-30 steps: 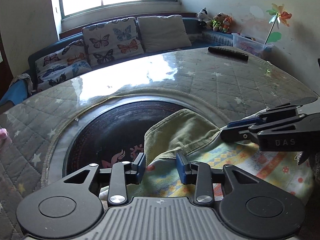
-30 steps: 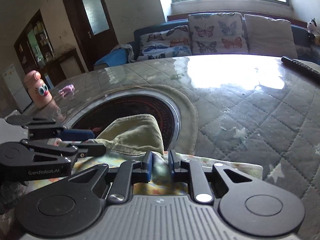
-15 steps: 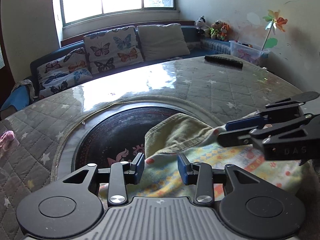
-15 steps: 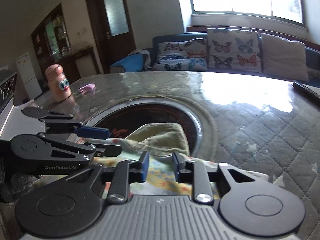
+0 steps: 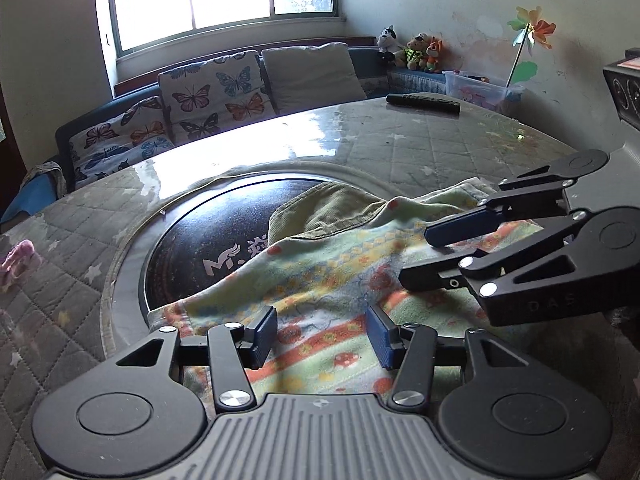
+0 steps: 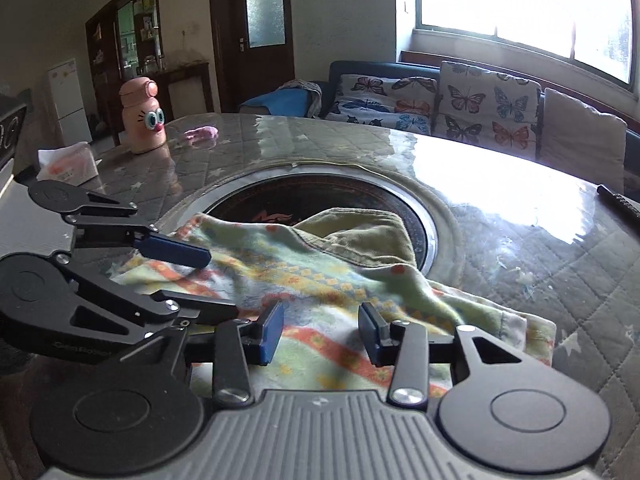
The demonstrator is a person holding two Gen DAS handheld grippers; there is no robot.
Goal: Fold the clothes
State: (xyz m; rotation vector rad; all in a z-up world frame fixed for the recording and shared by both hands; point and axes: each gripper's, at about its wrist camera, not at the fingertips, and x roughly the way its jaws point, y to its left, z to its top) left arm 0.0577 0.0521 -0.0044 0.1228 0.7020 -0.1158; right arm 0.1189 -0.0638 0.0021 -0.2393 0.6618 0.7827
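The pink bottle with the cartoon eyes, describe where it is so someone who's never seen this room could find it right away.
Start at the big round quilted table with the dark disc in its middle. On its far left edge, toward the wooden door, stands the pink bottle, upright between a tissue pack and a small pink cloth. It alone has a face: big blue eyes and red lips.
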